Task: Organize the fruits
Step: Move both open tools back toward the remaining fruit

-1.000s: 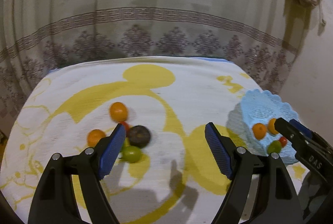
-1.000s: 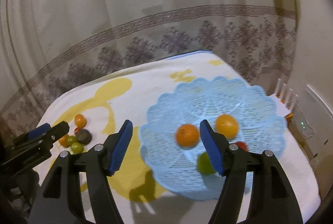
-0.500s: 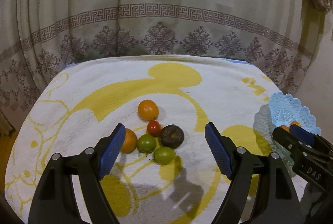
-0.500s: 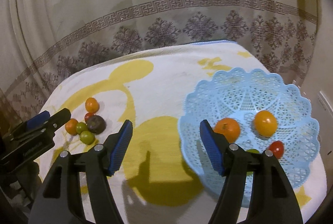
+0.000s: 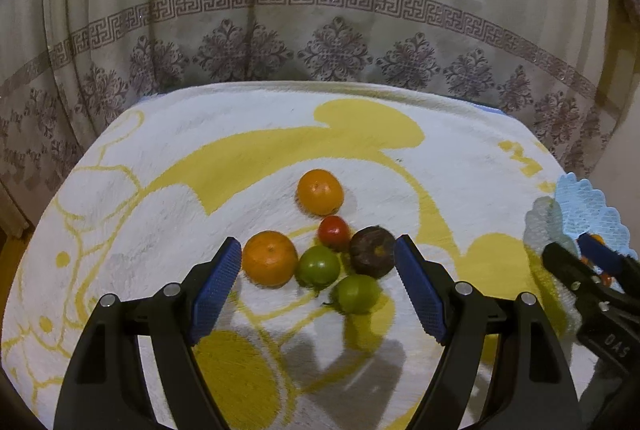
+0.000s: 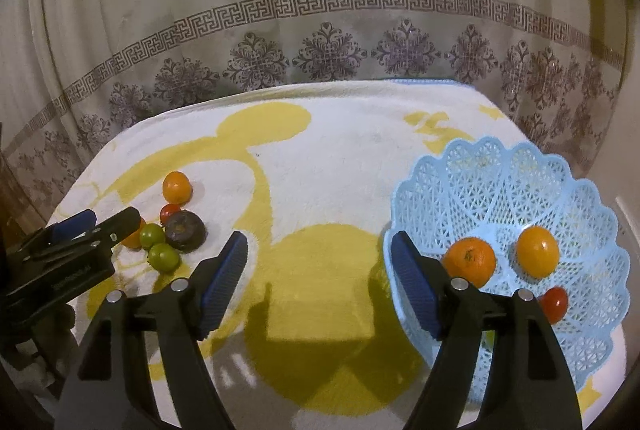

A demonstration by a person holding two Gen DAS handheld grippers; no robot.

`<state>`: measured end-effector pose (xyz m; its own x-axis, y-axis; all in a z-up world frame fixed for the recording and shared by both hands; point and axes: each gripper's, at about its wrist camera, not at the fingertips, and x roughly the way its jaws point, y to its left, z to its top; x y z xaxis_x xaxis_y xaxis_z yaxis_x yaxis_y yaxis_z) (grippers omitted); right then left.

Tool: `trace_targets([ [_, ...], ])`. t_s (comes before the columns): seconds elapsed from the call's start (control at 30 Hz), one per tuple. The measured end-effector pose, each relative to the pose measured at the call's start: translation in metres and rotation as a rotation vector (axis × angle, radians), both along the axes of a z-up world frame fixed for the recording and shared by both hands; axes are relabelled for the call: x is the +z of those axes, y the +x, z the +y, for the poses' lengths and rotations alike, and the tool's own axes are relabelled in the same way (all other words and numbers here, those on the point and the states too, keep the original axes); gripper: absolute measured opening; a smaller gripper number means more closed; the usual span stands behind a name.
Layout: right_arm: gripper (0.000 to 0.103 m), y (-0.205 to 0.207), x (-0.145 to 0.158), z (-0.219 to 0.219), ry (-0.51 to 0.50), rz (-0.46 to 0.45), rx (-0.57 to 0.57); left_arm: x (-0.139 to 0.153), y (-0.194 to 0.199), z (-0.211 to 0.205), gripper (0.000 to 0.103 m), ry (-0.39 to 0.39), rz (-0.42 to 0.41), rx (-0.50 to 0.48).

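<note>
The counter is covered by a soft white towel (image 6: 340, 158) with big yellow shapes on it; six small fruits lie close together on the towel: an orange (image 5: 320, 191) at the back, a small red tomato (image 5: 334, 232) just in front of it, another orange (image 5: 269, 257) to the left, two green tomatoes (image 5: 319, 266) (image 5: 357, 293), and a dark brown fruit (image 5: 373, 251) on the right; a light blue basket (image 6: 500, 182) sits on the towel, well apart from them.

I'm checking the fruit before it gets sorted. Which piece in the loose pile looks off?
The dark fruit at the pile's right edge stands out: brownish-purple, dull and flattened, unlike the glossy red tomato and green ones beside it. It may be overripe or just another kind; I cannot tell.
</note>
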<state>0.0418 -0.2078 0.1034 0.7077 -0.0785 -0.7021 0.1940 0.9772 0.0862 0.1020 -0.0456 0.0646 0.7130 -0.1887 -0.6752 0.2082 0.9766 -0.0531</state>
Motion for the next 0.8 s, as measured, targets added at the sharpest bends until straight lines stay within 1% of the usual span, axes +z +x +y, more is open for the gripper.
trace_targets([
  [0.07,0.076,0.001,0.001,0.002,-0.021,-0.009,-0.004,-0.004,0.003,0.002,0.078,0.001,0.011,0.009],
  [0.2,0.076,0.002,0.003,0.003,-0.032,-0.019,-0.008,-0.009,0.007,0.005,0.078,-0.001,0.024,0.021],
  [0.3,0.076,0.004,0.004,0.007,-0.044,-0.027,0.004,-0.012,0.010,0.007,0.078,-0.001,0.027,0.020],
  [0.43,0.076,0.008,0.003,0.012,-0.049,-0.023,0.026,-0.020,0.017,0.012,0.077,-0.015,0.058,0.023],
  [0.5,0.076,0.011,0.002,0.015,-0.048,-0.021,0.037,-0.025,0.021,0.015,0.071,-0.023,0.082,0.029],
  [0.53,0.076,0.011,0.001,0.017,-0.047,-0.021,0.040,-0.028,0.023,0.017,0.064,-0.029,0.095,0.029],
  [0.57,0.076,0.012,0.000,0.018,-0.047,-0.020,0.044,-0.032,0.027,0.019,0.061,-0.043,0.117,0.024],
  [0.63,0.076,0.013,-0.001,0.021,-0.043,-0.018,0.050,-0.034,0.028,0.021,0.061,-0.073,0.124,0.017],
  [0.8,0.076,0.015,-0.003,0.025,-0.045,-0.017,0.069,-0.034,0.027,0.021,0.060,-0.077,0.118,0.008],
])
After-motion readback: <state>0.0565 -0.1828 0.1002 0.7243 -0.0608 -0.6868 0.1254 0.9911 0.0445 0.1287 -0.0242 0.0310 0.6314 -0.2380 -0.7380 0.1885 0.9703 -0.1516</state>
